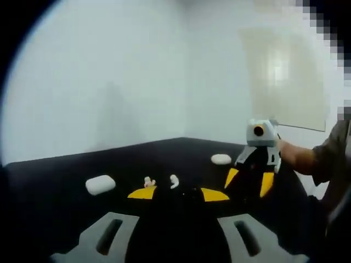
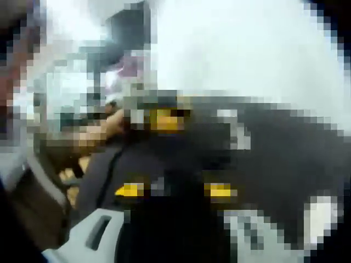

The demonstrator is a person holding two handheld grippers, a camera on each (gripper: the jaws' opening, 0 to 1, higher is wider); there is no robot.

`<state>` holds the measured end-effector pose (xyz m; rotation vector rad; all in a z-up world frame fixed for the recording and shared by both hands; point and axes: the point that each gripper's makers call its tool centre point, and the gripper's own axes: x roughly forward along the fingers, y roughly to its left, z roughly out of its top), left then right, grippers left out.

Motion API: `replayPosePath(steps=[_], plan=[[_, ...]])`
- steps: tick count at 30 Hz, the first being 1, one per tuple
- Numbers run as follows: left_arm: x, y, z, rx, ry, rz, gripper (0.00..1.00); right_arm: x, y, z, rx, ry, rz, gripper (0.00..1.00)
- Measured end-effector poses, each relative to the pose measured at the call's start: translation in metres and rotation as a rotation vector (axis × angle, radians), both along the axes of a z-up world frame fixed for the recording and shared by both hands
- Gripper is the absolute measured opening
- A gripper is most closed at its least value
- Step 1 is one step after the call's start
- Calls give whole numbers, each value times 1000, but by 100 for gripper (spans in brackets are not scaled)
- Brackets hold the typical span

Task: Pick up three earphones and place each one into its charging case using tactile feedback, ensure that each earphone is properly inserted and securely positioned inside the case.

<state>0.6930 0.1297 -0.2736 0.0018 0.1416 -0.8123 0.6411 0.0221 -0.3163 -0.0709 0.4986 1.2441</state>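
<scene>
Two earphones (image 1: 162, 181) just beyond the open left claw (image 1: 178, 194)

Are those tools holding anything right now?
No. The left tool is open and empty; the right tool hangs open over the table, nothing between its tips.

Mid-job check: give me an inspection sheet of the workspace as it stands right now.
Surface: black tabletop, meeting white walls.
Job's things: white closed case at left; another white case farther back; two small earphones lying loose between them.
Clutter: nothing seen.
Grippers: left gripper open, yellow tips spread, holding nothing; right gripper hangs over the table at right, jaws apart, nothing seen between them.
Cables: nothing seen.
Surroundings: pale panel on the wall; right gripper view too mosaicked to read.
</scene>
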Motion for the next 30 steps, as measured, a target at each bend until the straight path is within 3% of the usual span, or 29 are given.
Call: replayPosePath(steps=[1, 9, 14, 20, 25, 27, 30], plan=[[0, 0, 0, 4, 2, -1, 26, 0, -3, -1, 5, 46, -25, 43], [-2, -2, -1, 6, 3, -8, 26, 14, -21, 10, 4, -66, -57, 32], [-1, -2, -2, 12, 7, -11, 26, 15, -11, 16, 74, 64, -95, 36], [-1, -2, -3, 16, 9, -13, 26, 24, 5, 8, -11, 51, -80, 35], [-1, -2, -3, 12, 9, -16, 26, 25, 14, 8, -1, 110, -59, 35], [-1, -1, -3, 10, 9, -18, 26, 25, 13, 0, -43, 127, -29, 36], [-1, -1, -2, 18, 2, -14, 26, 17, 14, 1, -15, 147, -21, 33]])
